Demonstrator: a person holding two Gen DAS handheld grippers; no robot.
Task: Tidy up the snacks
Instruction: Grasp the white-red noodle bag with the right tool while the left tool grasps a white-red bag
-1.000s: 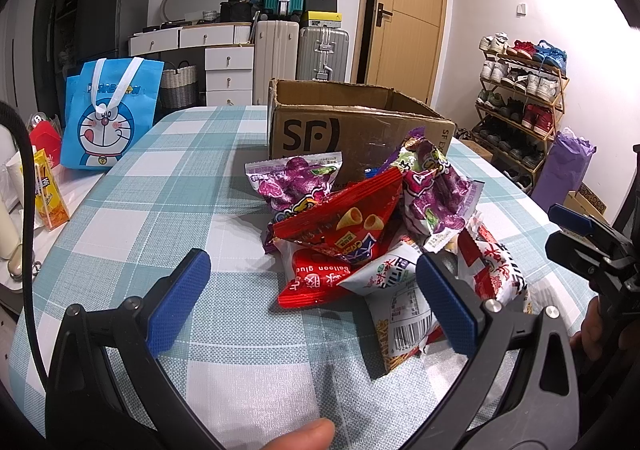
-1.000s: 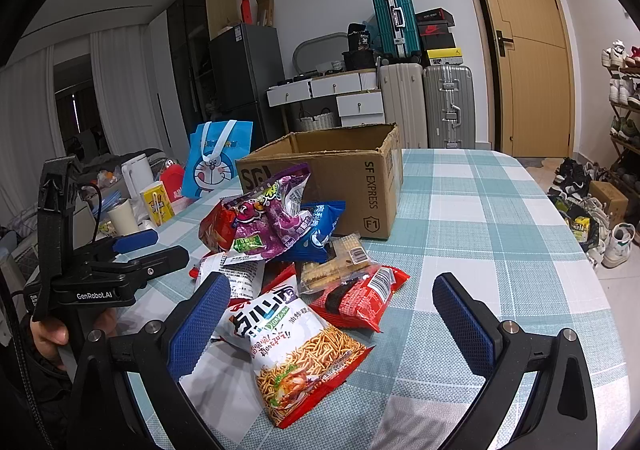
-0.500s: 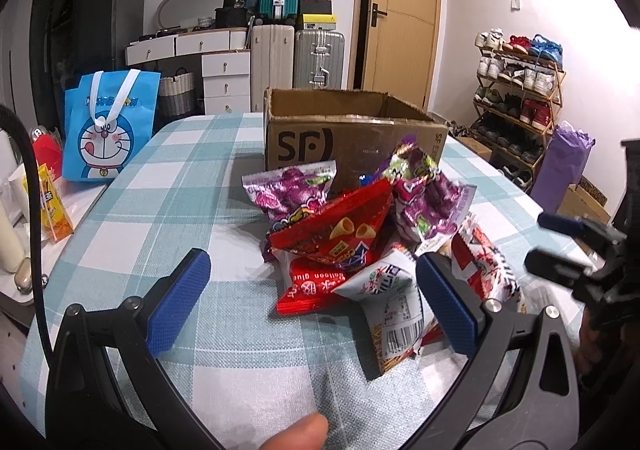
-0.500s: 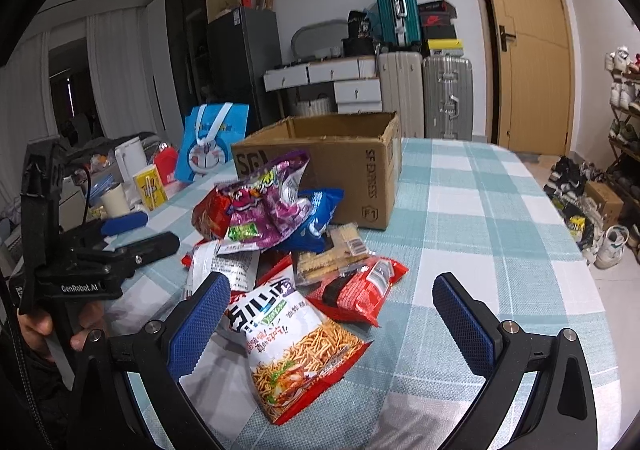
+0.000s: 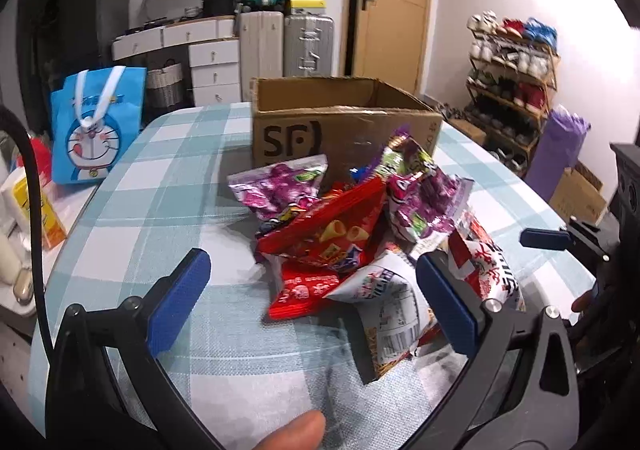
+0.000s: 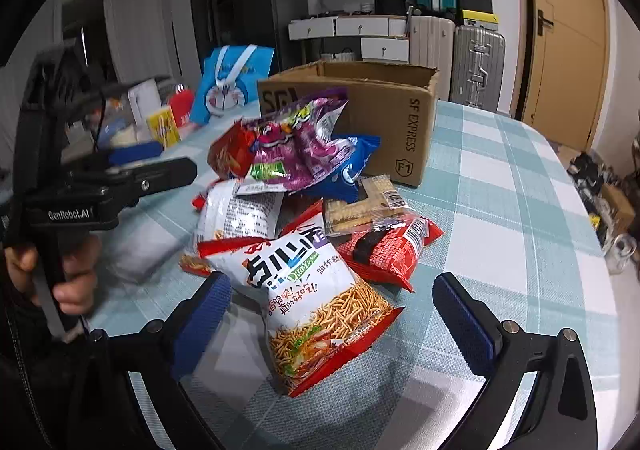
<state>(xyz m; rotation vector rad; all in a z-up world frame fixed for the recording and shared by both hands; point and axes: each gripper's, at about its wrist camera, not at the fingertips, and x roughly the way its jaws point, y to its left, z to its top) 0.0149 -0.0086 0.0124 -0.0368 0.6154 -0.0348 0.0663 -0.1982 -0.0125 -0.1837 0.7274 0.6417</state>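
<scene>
A pile of snack bags lies on the checked table in front of an open cardboard box (image 5: 344, 125), also in the right wrist view (image 6: 384, 109). The pile holds purple bags (image 5: 280, 185), a red bag (image 5: 332, 230) and a white noodle-snack bag (image 6: 316, 290). My left gripper (image 5: 312, 290) is open and empty, just short of the pile's near edge. My right gripper (image 6: 332, 310) is open and empty, its fingers either side of the white noodle-snack bag. A cracker pack (image 6: 368, 201) and a red packet (image 6: 392, 246) lie beside that bag.
A blue Doraemon bag (image 5: 96, 129) stands at the table's far left, with a yellow carton (image 5: 36, 209) and other items beside it. Suitcases, drawers and a door line the back wall. A shoe rack (image 5: 512, 89) stands to the right of the table.
Both grippers have moved closer to the snack pile and lower. The right gripper now straddles the white noodle-snack bag. Nothing was grasped.
</scene>
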